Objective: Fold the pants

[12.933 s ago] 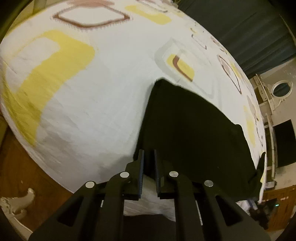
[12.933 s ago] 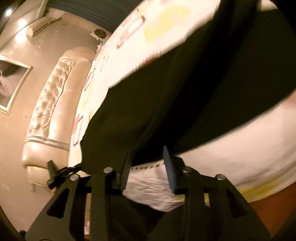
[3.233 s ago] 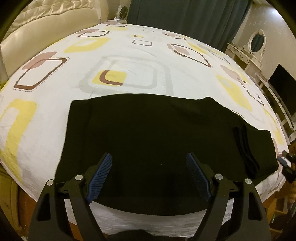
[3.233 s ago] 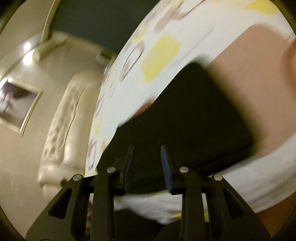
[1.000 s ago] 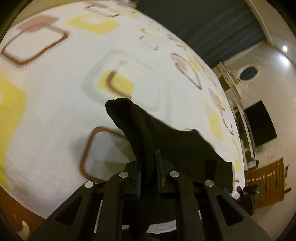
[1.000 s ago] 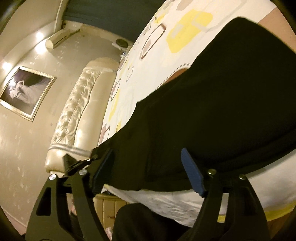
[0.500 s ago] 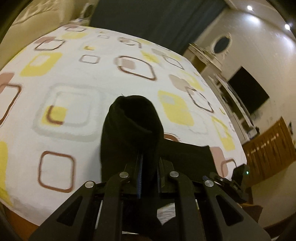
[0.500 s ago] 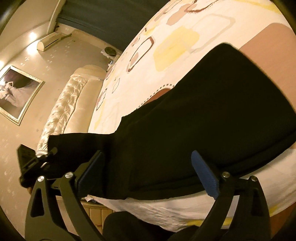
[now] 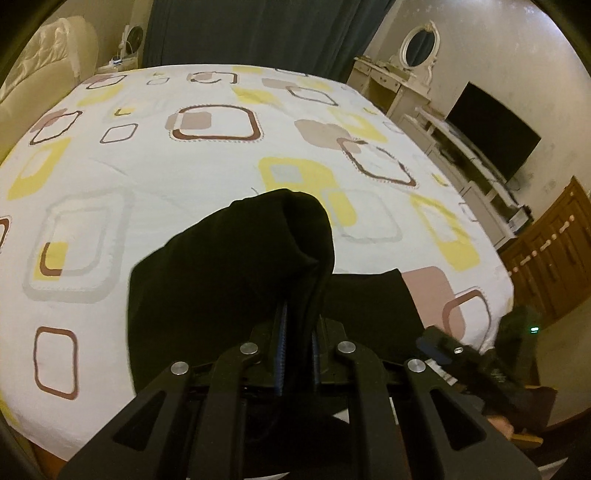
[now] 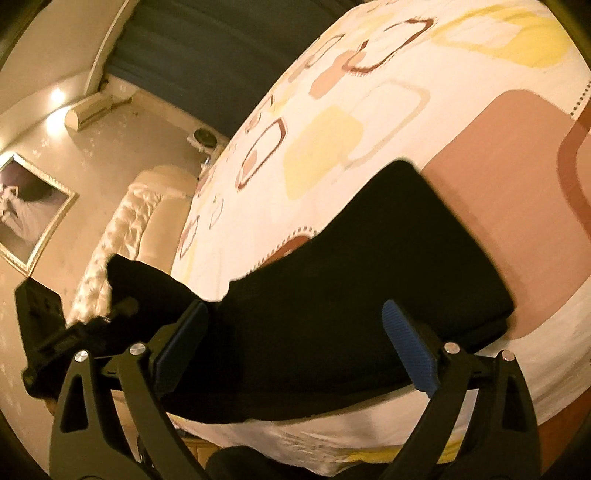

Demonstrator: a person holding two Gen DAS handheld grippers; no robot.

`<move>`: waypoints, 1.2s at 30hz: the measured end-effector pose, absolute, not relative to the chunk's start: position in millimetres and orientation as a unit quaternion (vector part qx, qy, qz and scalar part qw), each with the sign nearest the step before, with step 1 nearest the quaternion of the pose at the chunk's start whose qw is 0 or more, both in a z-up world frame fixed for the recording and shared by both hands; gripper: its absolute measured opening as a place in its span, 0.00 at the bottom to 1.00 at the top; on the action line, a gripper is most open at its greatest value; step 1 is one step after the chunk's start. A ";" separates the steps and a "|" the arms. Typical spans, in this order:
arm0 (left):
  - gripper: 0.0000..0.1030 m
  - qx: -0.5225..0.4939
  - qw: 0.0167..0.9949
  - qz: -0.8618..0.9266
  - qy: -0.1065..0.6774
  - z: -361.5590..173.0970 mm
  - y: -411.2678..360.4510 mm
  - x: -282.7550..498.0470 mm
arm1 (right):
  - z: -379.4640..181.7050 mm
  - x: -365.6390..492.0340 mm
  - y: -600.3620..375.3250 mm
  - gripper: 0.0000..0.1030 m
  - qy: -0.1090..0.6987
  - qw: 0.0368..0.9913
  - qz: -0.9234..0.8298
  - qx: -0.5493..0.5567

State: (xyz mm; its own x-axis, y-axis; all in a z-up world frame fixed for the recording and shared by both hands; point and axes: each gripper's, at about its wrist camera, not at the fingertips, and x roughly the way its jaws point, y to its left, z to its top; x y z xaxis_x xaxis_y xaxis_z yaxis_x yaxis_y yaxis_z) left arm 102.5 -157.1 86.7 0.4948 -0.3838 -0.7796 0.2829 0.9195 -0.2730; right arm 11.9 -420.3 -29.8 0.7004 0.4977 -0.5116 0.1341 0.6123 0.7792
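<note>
The black pants point(image 9: 229, 280) lie folded on the patterned bed sheet point(image 9: 207, 173) near its front edge. My left gripper point(image 9: 297, 332) is shut on one end of the pants and holds it lifted, so the cloth bulges up in a loop above the fingers. In the right wrist view the pants point(image 10: 369, 295) lie flat as a thick folded block. My right gripper point(image 10: 295, 339) is open wide and empty, just above the near edge of the pants. The left gripper point(image 10: 110, 314) shows at the left there, with cloth in it.
A padded cream headboard point(image 10: 125, 229) stands at the left of the bed. Dark curtains point(image 9: 258, 33) hang behind it. A white dresser with an oval mirror point(image 9: 417, 40), a TV point(image 9: 491, 129) and a wooden cabinet point(image 9: 554, 258) line the right side.
My left gripper has carried the gripped end of the pants up and to the right, over the rest. My right gripper has stayed open above the near edge.
</note>
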 end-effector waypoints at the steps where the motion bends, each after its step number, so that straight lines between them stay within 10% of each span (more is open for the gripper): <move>1: 0.10 -0.052 0.863 -0.191 0.466 83.8 -162.3 102.0 | -29.1 11.5 -424.2 0.93 0.367 0.818 0.108 0.430; 36: 0.10 0.125 0.869 -0.118 0.464 -21.0 -305.7 85.1 | -38.3 5.9 -487.5 0.93 0.320 0.797 0.078 0.507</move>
State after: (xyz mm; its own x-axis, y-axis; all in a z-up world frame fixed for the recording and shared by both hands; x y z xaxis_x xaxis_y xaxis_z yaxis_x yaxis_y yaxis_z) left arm 85.1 -305.7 -21.0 0.5423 -0.0886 -0.8355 0.3204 0.9411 0.1082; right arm 5.9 -487.5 -38.3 0.7828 0.4489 -0.4309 0.2001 0.4740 0.8575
